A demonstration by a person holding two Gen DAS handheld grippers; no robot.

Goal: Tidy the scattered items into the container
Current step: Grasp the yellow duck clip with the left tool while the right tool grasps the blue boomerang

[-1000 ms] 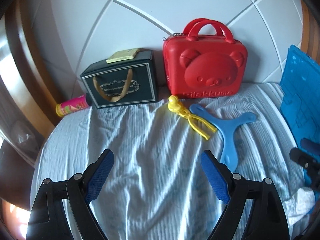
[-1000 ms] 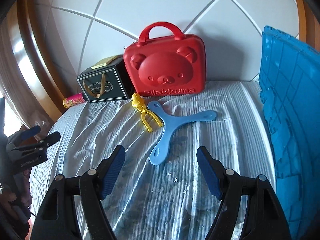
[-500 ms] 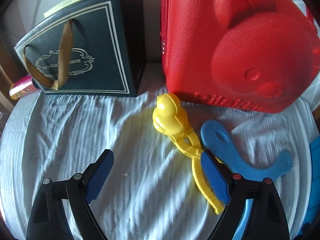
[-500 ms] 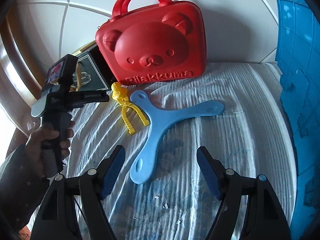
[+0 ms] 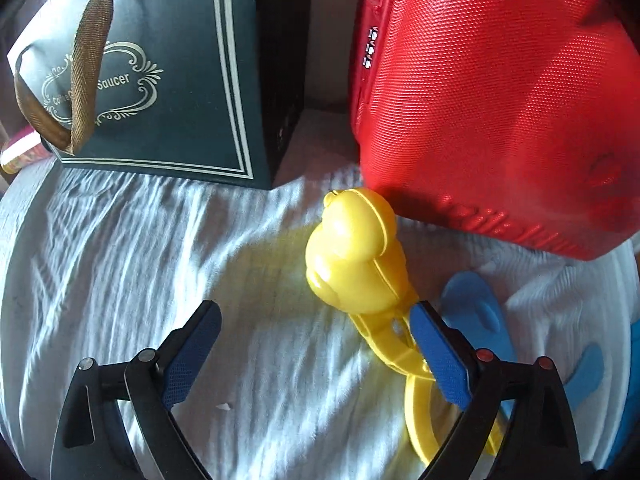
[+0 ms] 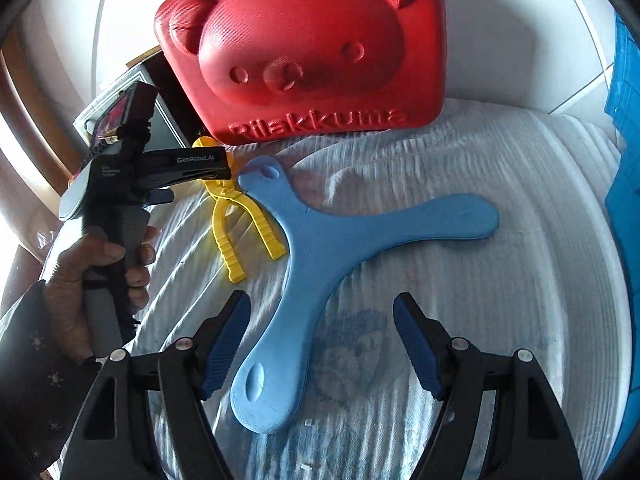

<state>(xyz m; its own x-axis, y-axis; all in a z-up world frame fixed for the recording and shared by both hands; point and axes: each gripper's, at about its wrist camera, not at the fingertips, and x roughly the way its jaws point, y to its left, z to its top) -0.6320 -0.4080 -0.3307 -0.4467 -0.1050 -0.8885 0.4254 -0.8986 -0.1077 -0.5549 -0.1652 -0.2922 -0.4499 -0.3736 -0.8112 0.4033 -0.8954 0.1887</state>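
Note:
A yellow duck-shaped clamp toy point(image 5: 356, 256) lies on the white bedsheet, its handles point(image 6: 244, 228) pointing toward me. My left gripper point(image 5: 316, 328) is open, low over the sheet, with its right finger beside the toy's neck. A blue three-armed boomerang point(image 6: 320, 248) lies flat to the right of the toy. My right gripper point(image 6: 322, 340) is open just above the boomerang's near arm. A blue crate point(image 6: 624, 200) stands at the right edge.
A red bear-face case point(image 6: 304, 48) stands upright against the white headboard, touching the yellow toy's head. A dark green gift bag point(image 5: 160, 72) stands to its left. A pink tube point(image 5: 16, 152) lies behind the bag at the left edge.
Both grippers have moved forward and down. The left one has closed in on the yellow toy, the right one on the boomerang. Both stay open.

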